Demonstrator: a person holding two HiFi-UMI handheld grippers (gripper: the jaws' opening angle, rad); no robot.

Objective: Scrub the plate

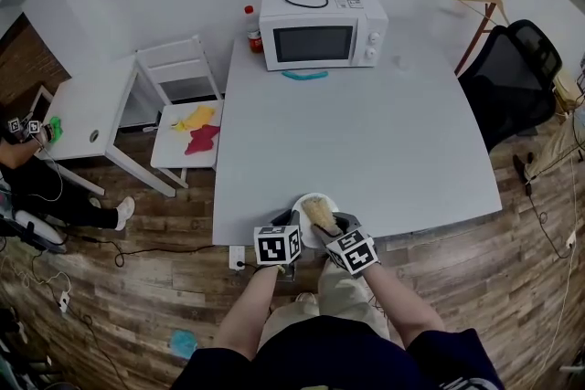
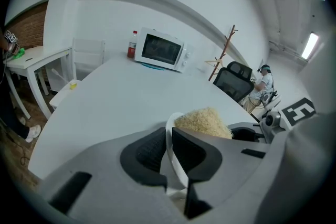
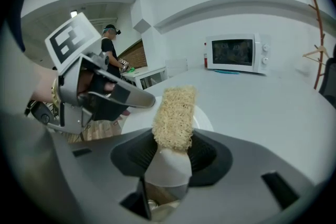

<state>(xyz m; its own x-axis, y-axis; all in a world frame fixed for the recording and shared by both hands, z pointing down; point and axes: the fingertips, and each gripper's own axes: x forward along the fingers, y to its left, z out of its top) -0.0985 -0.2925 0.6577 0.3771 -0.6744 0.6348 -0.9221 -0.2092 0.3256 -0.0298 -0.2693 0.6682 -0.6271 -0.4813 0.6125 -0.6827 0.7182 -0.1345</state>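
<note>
1. Finds plate point(image 1: 299, 205) at near edge of table point(image 1: 366, 132), directly in front of the person. Probably kept that close so both tools reach it without stretching.
2. Notes left gripper point(image 2: 169, 139) narrow, pads pressed on both faces of the plate's left rim. Rim shows edge-on between the jaws in the left gripper view. Reads as an anchoring grip that stops the plate sliding or turning under scrubbing.
3. Notes right gripper point(image 3: 170, 152) closed on pale base of scrubber point(image 3: 175, 115). Straw-coloured fibrous end stands out past the jaws, presumably so the fibres meet the plate rather than the hard jaws.
4. Places scrubber over the plate's face, to the right of the left gripper's jaws, angled down toward it. Cannot tell whether the fibres actually press on the surface.
5. Judges the step as scrubbing in hand or about to start. No visible residue on the white surface to gauge progress.
6. Logs microwave point(image 1: 320, 36) and bottle point(image 1: 252, 29) at the far edge, well apart from the work.
</note>
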